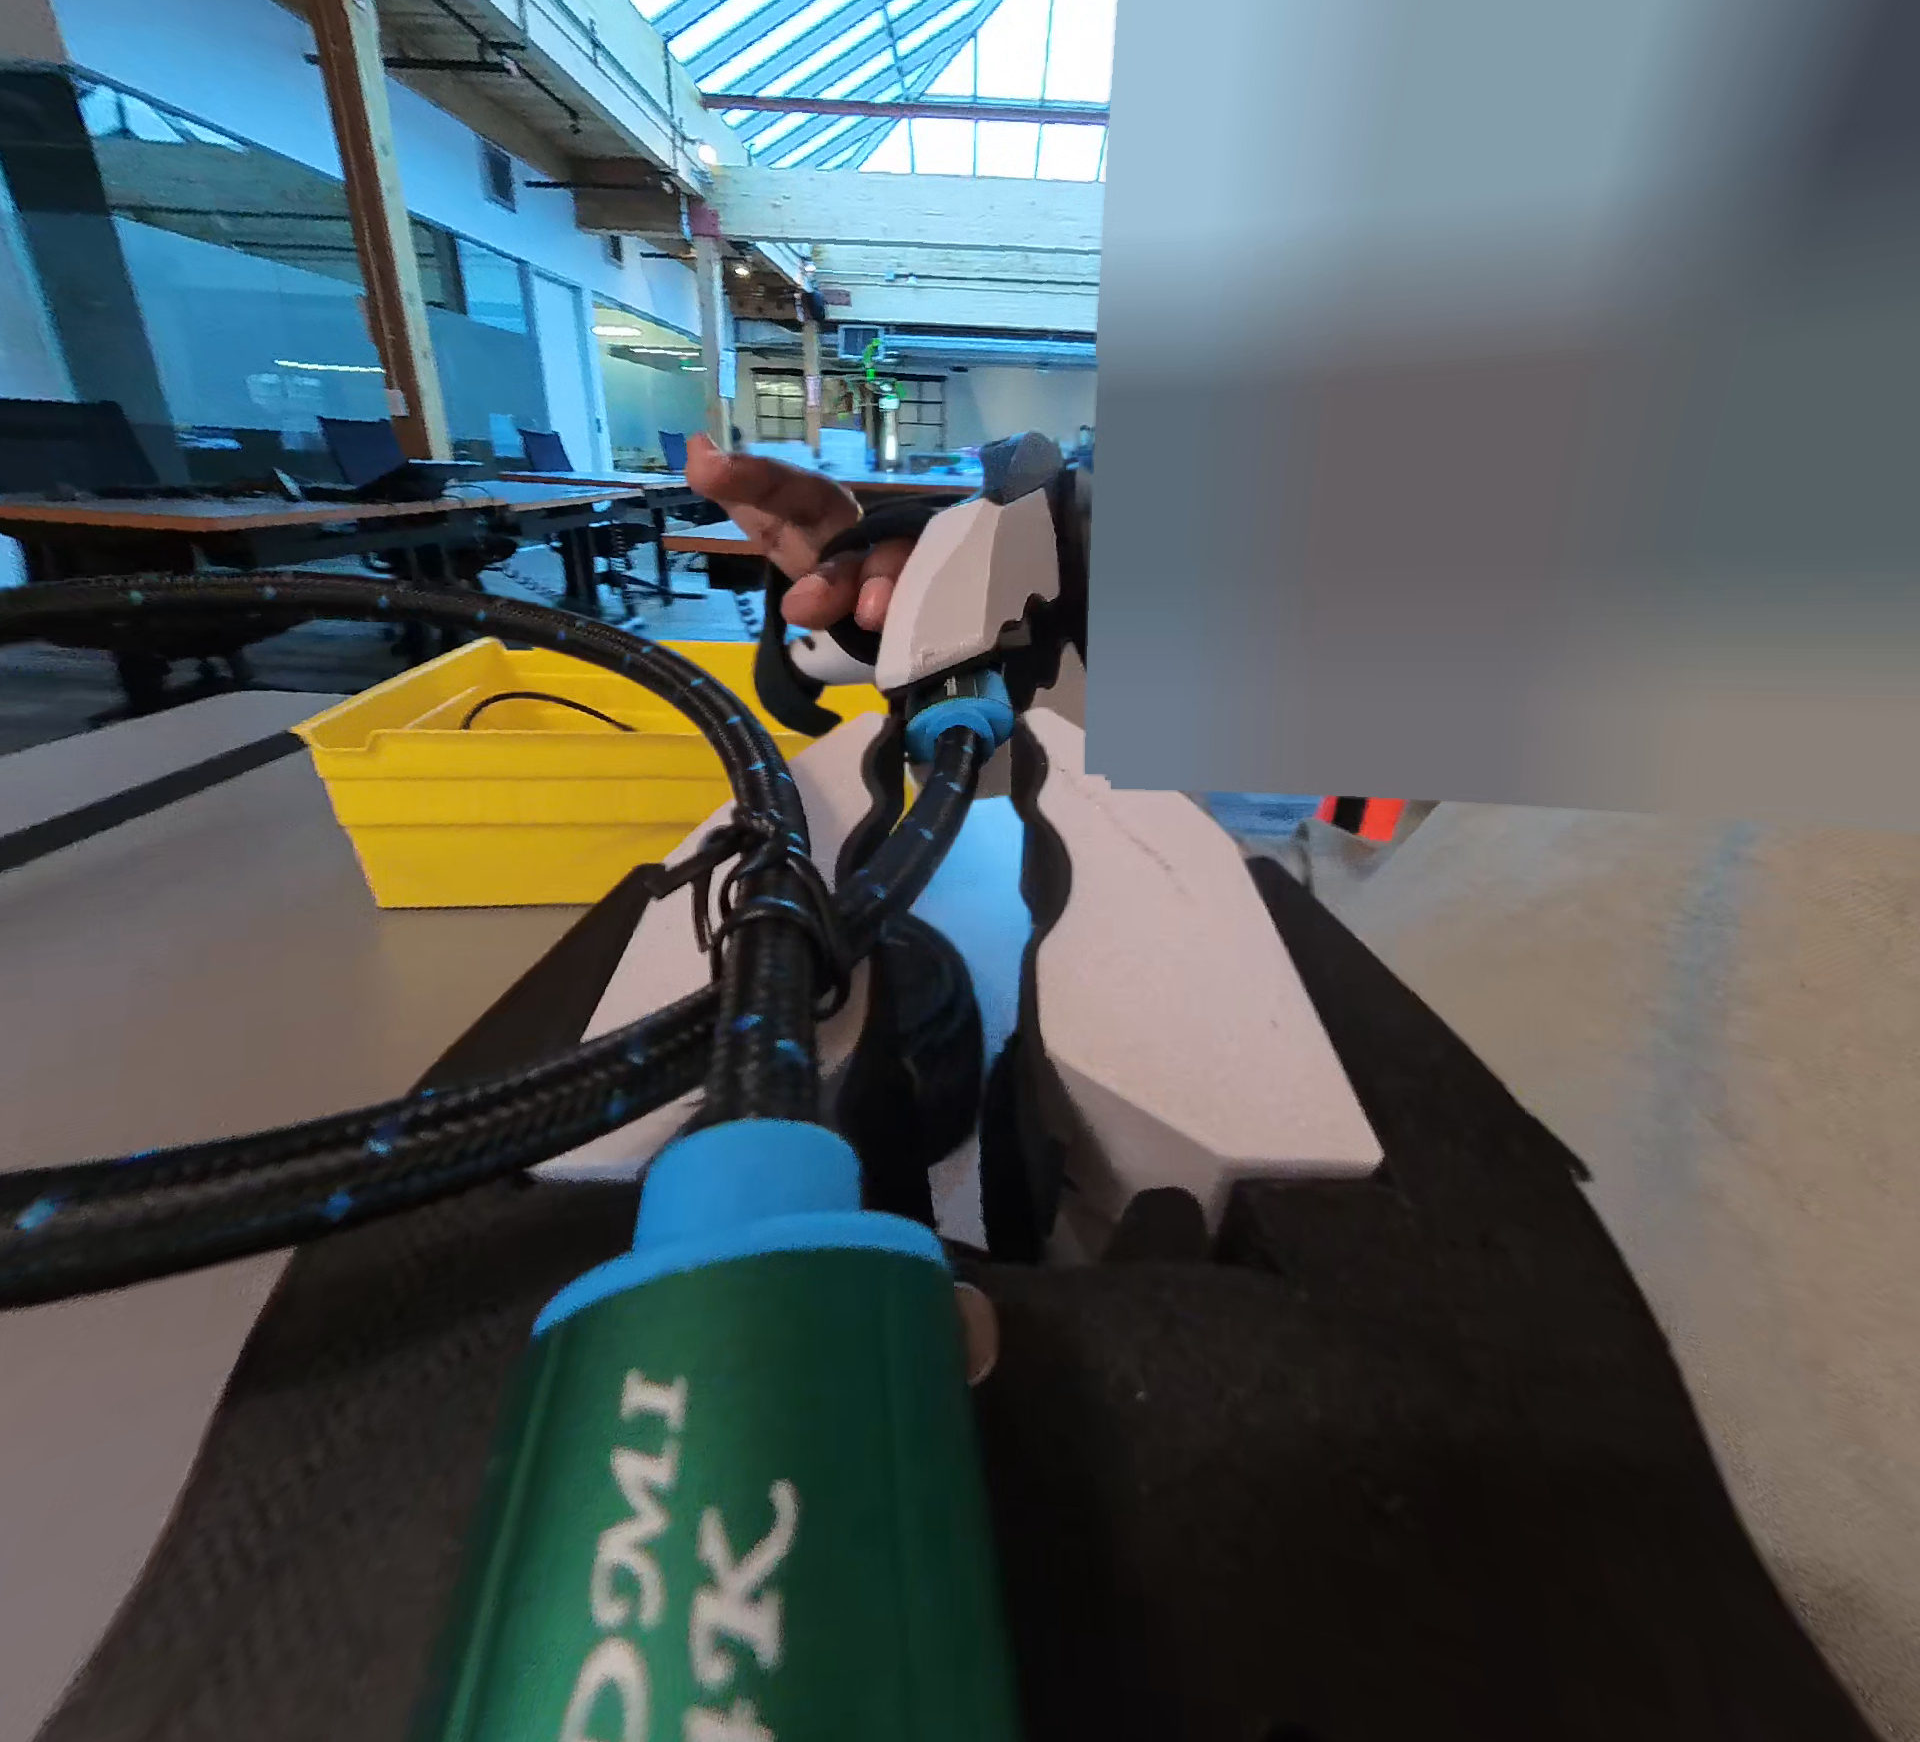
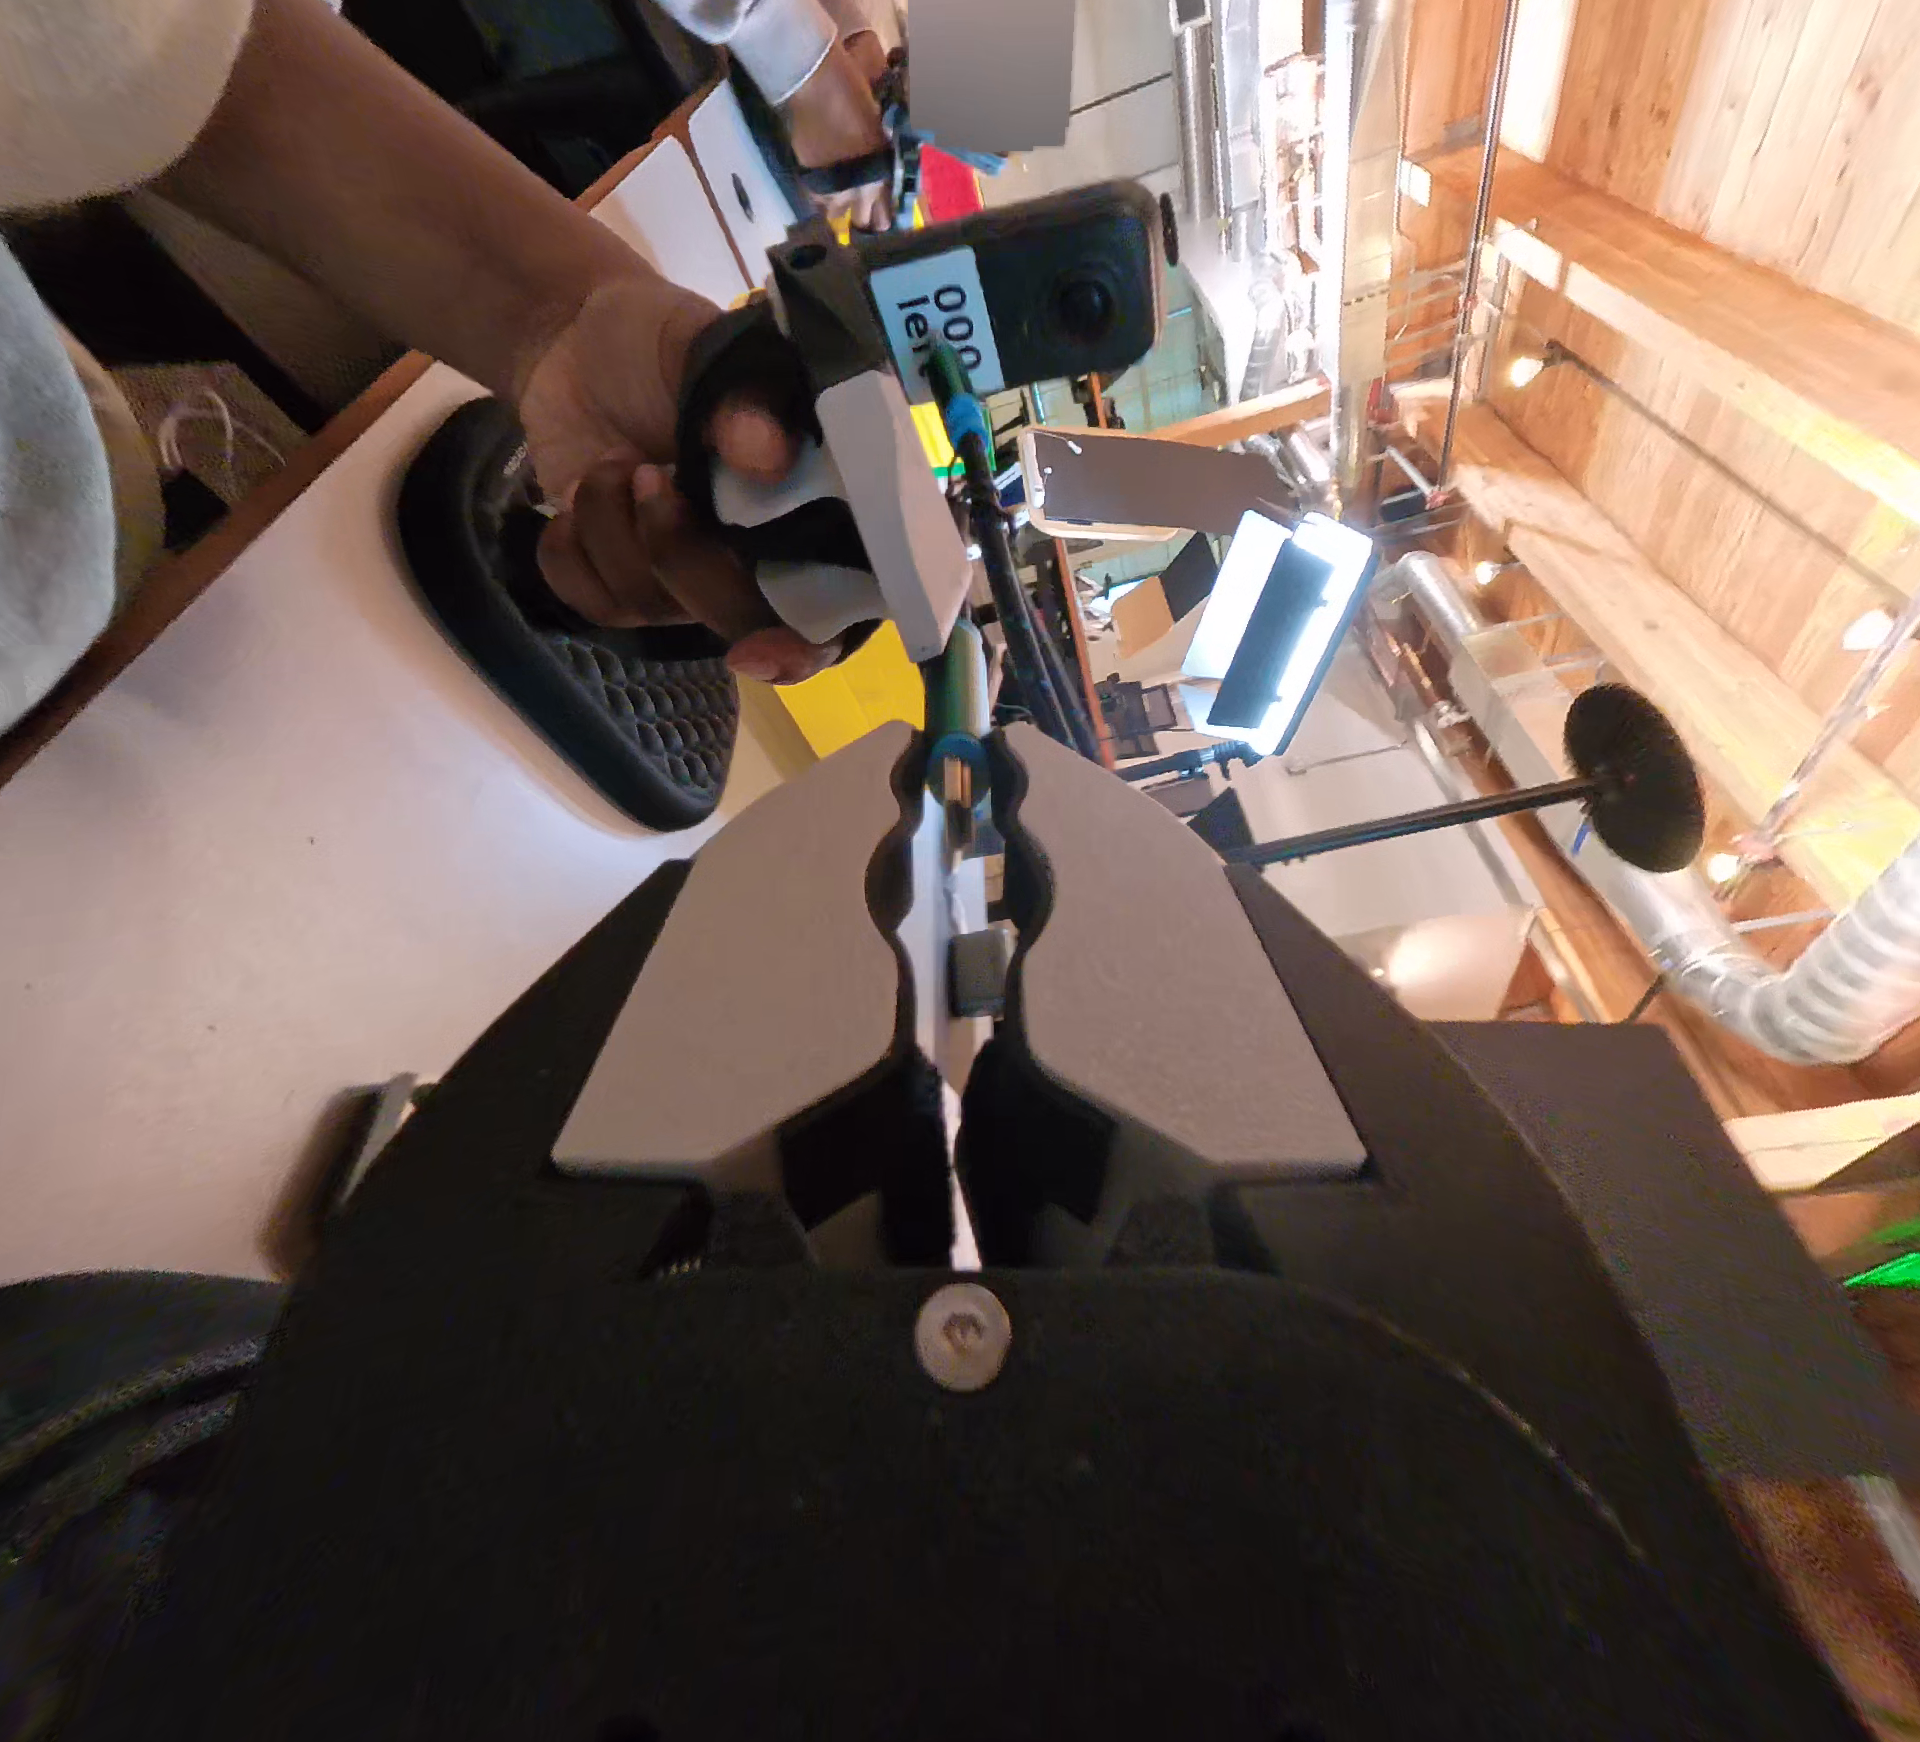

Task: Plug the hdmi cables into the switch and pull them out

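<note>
Left gripper [image 1: 940, 757] points level across the table, its grey fingers [image 1: 1153, 996] closed on a braided black HDMI cable [image 1: 769, 986] that runs between them. One green plug [image 1: 727, 1443], with a blue collar, lies close under the left wrist camera on the gripper's black body. The cable's other green plug [image 2: 961, 684] is held in the tips of the right gripper [image 2: 954, 762], whose wavy-edged fingers clamp its metal end. That gripper is rolled onto its side, so the room stands sideways in its view. A person's hand [image 2: 634, 487] grips the left gripper's handle, the bare forearm reaching out from a pale sleeve. In the left wrist view the right gripper is farther off, a hand [image 1: 800, 539] behind it.

Cable loops curve out to the left over a smooth pale table [image 1: 156, 986]. A yellow plastic bin [image 1: 499, 799] stands behind them. Beyond are desks, timber beams and a skylight.
</note>
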A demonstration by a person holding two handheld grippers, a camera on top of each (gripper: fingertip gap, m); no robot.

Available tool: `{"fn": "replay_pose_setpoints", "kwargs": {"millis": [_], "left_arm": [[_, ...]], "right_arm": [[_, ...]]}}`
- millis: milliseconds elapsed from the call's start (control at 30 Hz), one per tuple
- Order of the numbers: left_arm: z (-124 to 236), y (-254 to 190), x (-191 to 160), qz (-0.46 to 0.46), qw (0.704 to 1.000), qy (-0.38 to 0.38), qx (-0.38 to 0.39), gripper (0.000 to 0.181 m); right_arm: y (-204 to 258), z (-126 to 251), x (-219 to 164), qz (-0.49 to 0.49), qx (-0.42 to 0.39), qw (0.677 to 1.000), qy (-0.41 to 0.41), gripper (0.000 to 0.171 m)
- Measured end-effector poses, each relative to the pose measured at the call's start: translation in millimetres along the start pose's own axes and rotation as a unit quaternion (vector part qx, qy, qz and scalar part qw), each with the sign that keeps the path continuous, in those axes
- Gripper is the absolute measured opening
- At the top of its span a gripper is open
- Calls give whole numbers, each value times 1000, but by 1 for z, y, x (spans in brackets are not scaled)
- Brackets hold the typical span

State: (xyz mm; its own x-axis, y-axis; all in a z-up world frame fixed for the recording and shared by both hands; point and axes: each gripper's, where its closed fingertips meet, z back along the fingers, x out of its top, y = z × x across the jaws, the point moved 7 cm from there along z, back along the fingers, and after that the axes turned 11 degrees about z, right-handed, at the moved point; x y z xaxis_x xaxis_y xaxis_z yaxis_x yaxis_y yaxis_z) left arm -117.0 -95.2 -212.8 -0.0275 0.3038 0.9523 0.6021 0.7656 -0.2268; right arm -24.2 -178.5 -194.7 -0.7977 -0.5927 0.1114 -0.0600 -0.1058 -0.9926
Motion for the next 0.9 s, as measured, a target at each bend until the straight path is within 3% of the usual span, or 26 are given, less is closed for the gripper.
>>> {"fn": "replay_pose_setpoints", "kwargs": {"millis": [33, 133, 267, 367, 533, 567, 667, 767, 800, 900], "left_arm": [[4, 1, 3, -15, 1000, -1, 13, 21], [25, 11, 13, -75, 994, 7, 80, 21], [51, 25, 16, -139, 973, 52, 175, 20], [60, 31, 17, -153, 967, 48, 199, 20], [56, 34, 12, -172, 962, 56, 202, 20], [55, 34, 10, -175, 962, 61, 201, 53], [54, 36, 6, -180, 960, 73, 202, 58], [55, 40, 1, -193, 954, 92, 211, 59], [55, 42, -1, -200, 951, 99, 216, 20], [56, 45, -7, -221, 945, 117, 212, 21]], "right_arm": [[-1, 0, -4, -21, -5, 1000, 4, 13], [3, 9, -25, -123, 3, 992, 33, 38], [34, 15, -52, -326, 120, 935, 74, 86], [60, 13, -67, -299, 205, 917, 166, 78], [83, 4, -107, -276, 269, 876, 290, 61], [88, 0, -112, -274, 291, 867, 297, 62], [103, -14, -124, -296, 357, 832, 304, 64], [109, -25, -128, -293, 375, 833, 282, 42], [109, -25, -128, -290, 375, 837, 273, 42], [105, -17, -124, -290, 341, 865, 226, 41]]}}
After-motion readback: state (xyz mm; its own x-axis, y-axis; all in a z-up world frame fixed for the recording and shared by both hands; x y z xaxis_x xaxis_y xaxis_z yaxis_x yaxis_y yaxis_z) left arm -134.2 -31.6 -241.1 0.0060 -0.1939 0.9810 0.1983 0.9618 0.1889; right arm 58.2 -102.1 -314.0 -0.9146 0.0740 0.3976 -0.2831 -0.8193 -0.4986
